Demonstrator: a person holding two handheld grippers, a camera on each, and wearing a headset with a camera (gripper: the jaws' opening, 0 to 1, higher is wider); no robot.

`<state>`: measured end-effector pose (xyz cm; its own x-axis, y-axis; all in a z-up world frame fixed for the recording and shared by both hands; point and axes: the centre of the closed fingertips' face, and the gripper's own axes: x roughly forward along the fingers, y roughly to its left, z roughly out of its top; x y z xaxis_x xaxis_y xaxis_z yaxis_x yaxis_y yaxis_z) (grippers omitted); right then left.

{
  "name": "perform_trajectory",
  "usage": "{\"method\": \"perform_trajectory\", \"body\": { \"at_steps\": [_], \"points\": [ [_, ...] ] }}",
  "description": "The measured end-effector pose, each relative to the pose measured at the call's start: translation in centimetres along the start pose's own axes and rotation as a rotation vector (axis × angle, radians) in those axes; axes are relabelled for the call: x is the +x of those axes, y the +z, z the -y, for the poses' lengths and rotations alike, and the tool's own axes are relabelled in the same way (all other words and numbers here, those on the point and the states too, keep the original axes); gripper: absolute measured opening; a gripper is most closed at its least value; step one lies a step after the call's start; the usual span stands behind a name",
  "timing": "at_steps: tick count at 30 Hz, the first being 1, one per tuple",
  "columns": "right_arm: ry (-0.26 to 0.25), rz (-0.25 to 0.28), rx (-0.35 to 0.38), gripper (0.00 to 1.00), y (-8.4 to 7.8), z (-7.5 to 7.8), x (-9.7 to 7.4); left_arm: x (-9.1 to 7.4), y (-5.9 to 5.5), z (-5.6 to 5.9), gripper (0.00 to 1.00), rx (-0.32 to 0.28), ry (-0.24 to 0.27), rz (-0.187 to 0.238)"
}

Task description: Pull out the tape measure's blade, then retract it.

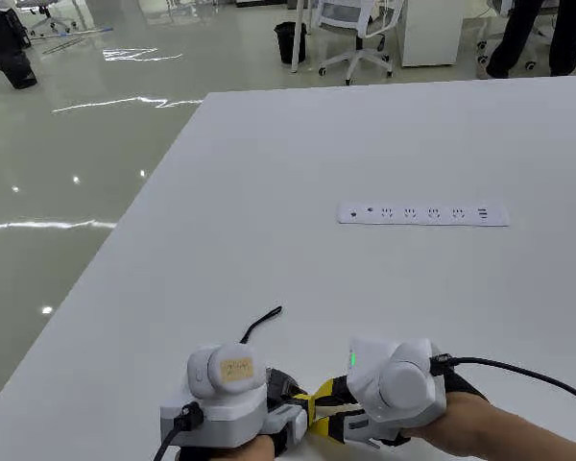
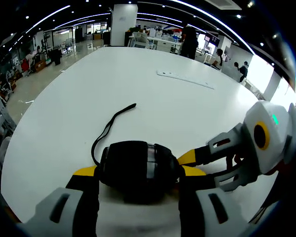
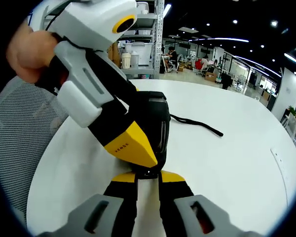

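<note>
1. Tape measure (image 2: 133, 160): black case with a metal band. It lies on the near edge of the white table (image 1: 365, 144), between the two grippers and just in front of the person.
2. Wrist strap (image 2: 111, 128): a black cord fixed to the case, lying slack on the table and pointing away from the person.
3. Blade: no length of it shows outside the case. Judged fully wound in, or very nearly so.
4. Blade tab (image 3: 148, 173): a small dark piece at the mouth of the case. It is too small to tell apart clearly and is judged to be the blade's end hook.
5. Left gripper (image 2: 138, 173): its yellow-tipped jaws sit on either side of the case and clamp it across its width, holding it steady.
6. Right gripper (image 3: 149, 177): it comes in from the opposite side, with its jaws drawn nearly together at the mouth of the case. It appears to be pinching the blade tab.
7. Power strip (image 1: 422, 213): white, lying flat in the middle of the table, well apart from the work.
8. Progress, as judged:
   - The case is secured and the blade end appears to be gripped.
   - The pull-out is not yet done.
   - The retraction is not yet done.
</note>
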<state>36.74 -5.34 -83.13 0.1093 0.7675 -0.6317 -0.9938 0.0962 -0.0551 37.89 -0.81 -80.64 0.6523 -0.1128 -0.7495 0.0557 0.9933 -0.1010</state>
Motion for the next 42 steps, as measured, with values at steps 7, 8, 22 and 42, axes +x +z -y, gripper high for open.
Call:
{"method": "perform_trajectory", "body": {
  "at_steps": [7,8,22,42],
  "points": [
    [0.001,-0.007,0.007,0.19,-0.2,-0.3,0.0,-0.1,-0.2,0.2,0.63,0.017,-0.013,-0.007],
    [-0.001,-0.008,0.009,0.19,-0.2,-0.3,0.0,-0.1,-0.2,0.2,0.63,0.02,-0.013,-0.009],
    [-0.043,-0.014,0.037,0.28,-0.1,-0.4,-1.4,-0.8,-0.8,0.5,0.67,0.093,-0.057,-0.042],
    [-0.153,0.017,0.149,0.45,1.0,-1.2,-5.8,-3.8,-1.0,0.7,0.76,0.328,-0.254,-0.028]
  ]
}}
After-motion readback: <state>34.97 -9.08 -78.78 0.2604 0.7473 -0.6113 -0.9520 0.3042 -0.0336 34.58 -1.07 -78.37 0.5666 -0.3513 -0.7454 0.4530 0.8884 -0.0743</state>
